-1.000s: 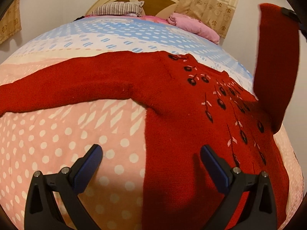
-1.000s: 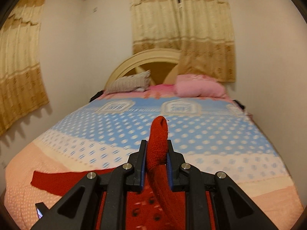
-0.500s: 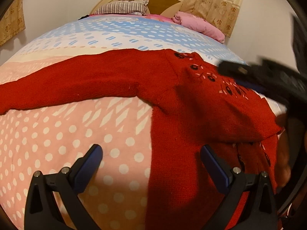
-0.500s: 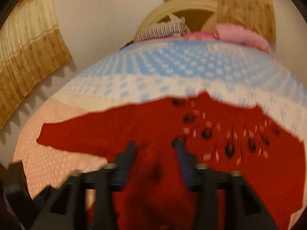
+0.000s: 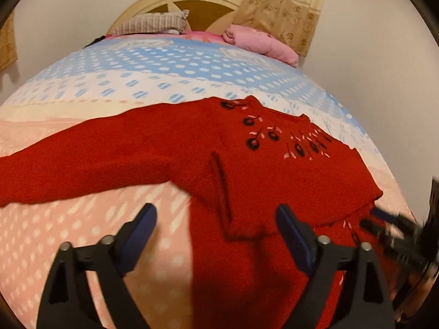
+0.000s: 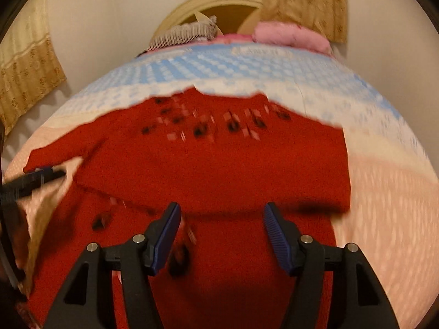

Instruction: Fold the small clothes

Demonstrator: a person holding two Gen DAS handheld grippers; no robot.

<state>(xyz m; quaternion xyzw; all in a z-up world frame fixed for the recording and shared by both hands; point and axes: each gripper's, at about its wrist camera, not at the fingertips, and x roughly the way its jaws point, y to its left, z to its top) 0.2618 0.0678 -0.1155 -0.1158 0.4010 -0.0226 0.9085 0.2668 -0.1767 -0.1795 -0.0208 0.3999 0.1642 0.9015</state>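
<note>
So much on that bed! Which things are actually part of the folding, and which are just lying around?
Part of the job:
- red sweater, one sleeve folded across its front, the other spread out
- left gripper, open
- right gripper, open

Just lying about:
- pink pillow
- striped pillow
- curtains
- bedspread

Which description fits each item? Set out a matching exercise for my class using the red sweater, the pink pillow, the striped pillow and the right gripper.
Items:
1. red sweater
2. pink pillow
3. striped pillow
4. right gripper

Descriptions:
A. open, nothing between its pads
B. by the headboard, nearest the curtain
C. spread on the bed, one sleeve folded across its front
D. by the headboard, left of the pink one

Pairs: 1-C, 2-B, 3-D, 4-A
</note>
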